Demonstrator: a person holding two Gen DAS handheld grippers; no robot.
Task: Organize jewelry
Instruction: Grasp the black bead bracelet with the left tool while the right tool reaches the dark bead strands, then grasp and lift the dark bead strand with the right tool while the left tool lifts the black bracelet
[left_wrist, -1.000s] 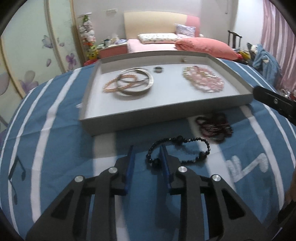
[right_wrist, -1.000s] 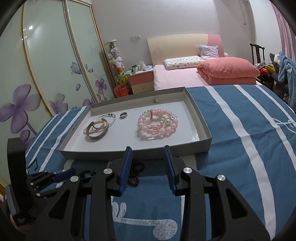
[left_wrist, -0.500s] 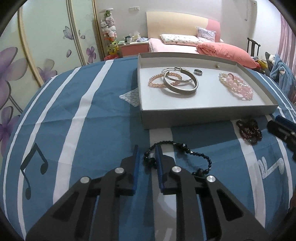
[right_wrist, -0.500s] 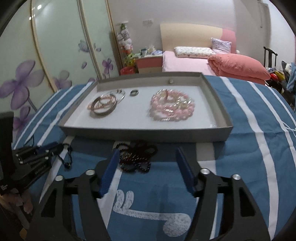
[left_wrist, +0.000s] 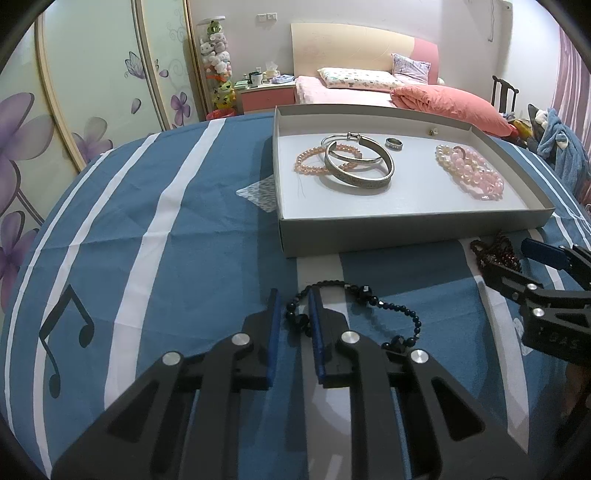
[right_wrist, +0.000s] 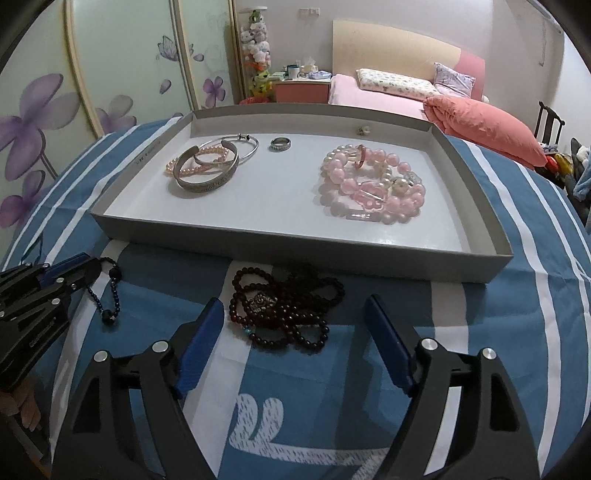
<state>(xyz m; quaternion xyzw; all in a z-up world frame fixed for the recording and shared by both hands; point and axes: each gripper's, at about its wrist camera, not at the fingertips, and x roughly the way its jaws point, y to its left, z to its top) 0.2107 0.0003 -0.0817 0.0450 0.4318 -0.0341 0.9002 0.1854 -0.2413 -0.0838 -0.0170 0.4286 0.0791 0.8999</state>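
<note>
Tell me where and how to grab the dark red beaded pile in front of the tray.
Grip the dark red bead pile across its bunched middle, coming from above with the fingers astride it. It lies flat in loose overlapping loops on the blue striped cloth, so a single strand would trail.

Black beads (left_wrist: 373, 299): a loose strand lying on the blue striped cloth, just in front of the tray.
Dark red beads (right_wrist: 284, 310): heaped in a tangle on the cloth, right by the tray's front wall.
Tray (right_wrist: 295, 251): shallow, grey, white inside.
In the tray, left: silver bangles (right_wrist: 207, 171) over a peach bead bracelet (left_wrist: 314, 164).
Middle: a ring (right_wrist: 280, 144).
Right: pink beads (right_wrist: 369, 184) piled up.
</note>
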